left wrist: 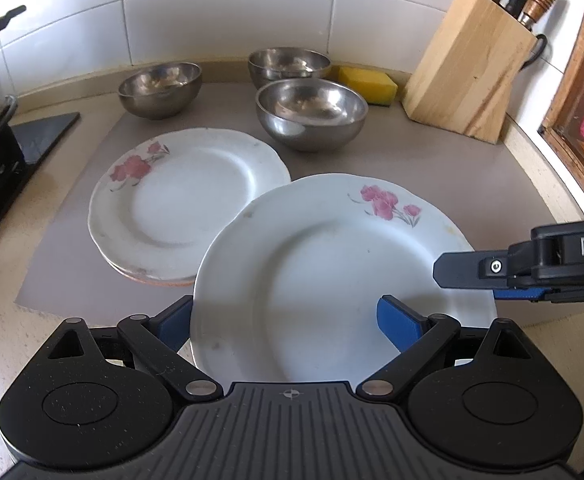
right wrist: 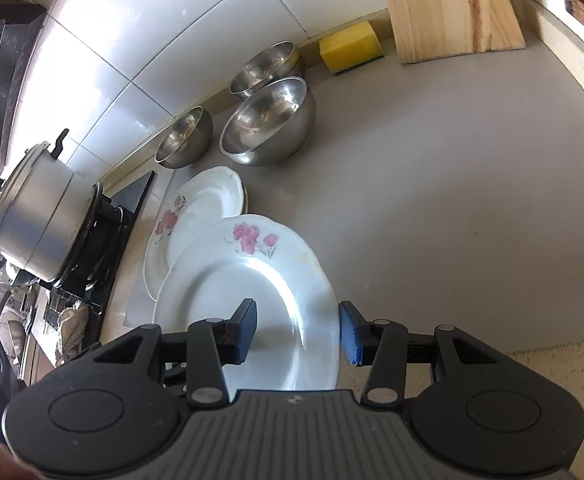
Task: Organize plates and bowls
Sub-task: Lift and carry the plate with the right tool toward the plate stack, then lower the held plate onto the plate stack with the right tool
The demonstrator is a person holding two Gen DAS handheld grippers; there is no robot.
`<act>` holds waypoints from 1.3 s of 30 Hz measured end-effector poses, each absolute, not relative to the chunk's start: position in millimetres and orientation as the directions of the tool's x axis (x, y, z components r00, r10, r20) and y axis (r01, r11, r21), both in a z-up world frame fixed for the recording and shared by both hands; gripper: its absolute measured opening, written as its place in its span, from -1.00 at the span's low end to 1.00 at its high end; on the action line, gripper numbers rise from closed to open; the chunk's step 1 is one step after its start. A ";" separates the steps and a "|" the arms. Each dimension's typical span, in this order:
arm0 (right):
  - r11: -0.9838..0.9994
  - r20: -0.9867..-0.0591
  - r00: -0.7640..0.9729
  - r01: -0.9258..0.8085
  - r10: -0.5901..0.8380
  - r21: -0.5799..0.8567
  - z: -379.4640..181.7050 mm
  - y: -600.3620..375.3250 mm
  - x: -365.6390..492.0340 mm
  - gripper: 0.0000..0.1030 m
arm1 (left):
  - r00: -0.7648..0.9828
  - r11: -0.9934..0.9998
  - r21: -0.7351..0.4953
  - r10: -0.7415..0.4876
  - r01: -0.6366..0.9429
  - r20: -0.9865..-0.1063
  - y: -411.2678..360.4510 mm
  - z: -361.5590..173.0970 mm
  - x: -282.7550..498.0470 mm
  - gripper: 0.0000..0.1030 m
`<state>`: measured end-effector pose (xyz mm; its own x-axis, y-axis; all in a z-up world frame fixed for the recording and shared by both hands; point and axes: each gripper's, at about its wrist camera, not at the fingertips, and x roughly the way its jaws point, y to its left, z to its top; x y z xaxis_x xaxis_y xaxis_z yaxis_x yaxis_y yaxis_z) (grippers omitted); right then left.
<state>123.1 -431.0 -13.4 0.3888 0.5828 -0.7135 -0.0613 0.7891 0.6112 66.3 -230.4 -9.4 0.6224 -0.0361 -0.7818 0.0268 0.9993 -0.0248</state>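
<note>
One flowered plate (left wrist: 311,256): left gripper (left wrist: 284,314) wide (astride it), right gripper (right wrist: 299,326) tight on rim.

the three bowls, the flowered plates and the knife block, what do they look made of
Three round grey bowls: probably stainless steel, brushed with mirror-like reflections. White scalloped plates with pink flowers: likely glazed ceramic, judging by the glossy highlights, though melamine can't be ruled out. Pale slanted knife block: wood, with visible grain and a darker streak.

Beige countertop (left wrist: 531,184), grey mat (left wrist: 391,160) on it, yellow sponge (left wrist: 367,82), wooden knife block (left wrist: 467,68), black hob (left wrist: 40,140)
</note>
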 end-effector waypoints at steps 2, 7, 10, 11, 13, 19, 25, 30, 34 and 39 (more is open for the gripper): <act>0.789 -0.714 0.384 -0.069 0.586 0.611 -13.4 -428.5 126.3 -0.51 | 0.627 1.000 -0.016 -0.024 0.019 -0.779 -228.9 -8.0 69.3 0.78; 0.789 -0.714 0.382 -0.069 0.587 0.611 -12.4 -419.1 133.5 -0.51 | 0.634 1.000 -0.005 -0.015 0.018 -0.774 -220.8 -5.5 76.1 0.78; 0.784 -0.712 0.386 -0.052 0.587 0.618 -11.3 -414.0 137.1 -0.51 | 0.628 1.000 -0.013 -0.027 0.026 -0.778 -212.7 -5.3 81.5 0.78; 0.787 -0.714 0.387 -0.050 0.583 0.616 -10.2 -411.5 137.9 -0.51 | 0.629 0.999 -0.013 -0.029 0.029 -0.777 -210.1 -4.4 84.0 0.78; 0.788 -0.714 0.392 -0.047 0.580 0.614 -8.1 -406.9 140.8 -0.51 | 0.635 0.999 -0.007 -0.029 0.037 -0.772 -206.0 -2.6 86.2 0.78; 0.789 -0.710 0.408 -0.042 0.574 0.613 1.0 -387.2 150.6 -0.50 | 0.646 1.000 -0.002 -0.022 0.031 -0.763 -186.6 2.1 97.0 0.78; 0.791 -0.710 0.414 -0.040 0.569 0.611 6.0 -363.9 162.9 -0.50 | 0.652 1.000 0.000 -0.014 0.021 -0.758 -165.2 4.8 106.7 0.78; 0.795 -0.714 0.416 -0.033 0.562 0.606 8.0 -348.9 174.4 -0.50 | 0.652 1.000 -0.001 -0.019 0.027 -0.758 -151.5 5.8 117.4 0.78; 0.796 -0.716 0.421 -0.023 0.556 0.605 7.9 -338.6 185.6 -0.50 | 0.653 1.000 -0.001 -0.016 0.024 -0.757 -141.3 6.6 127.3 0.79; 0.805 -0.727 0.419 -0.016 0.544 0.593 4.8 -322.3 200.5 -0.50 | 0.649 1.000 -0.002 -0.012 0.017 -0.760 -125.3 5.0 142.5 0.79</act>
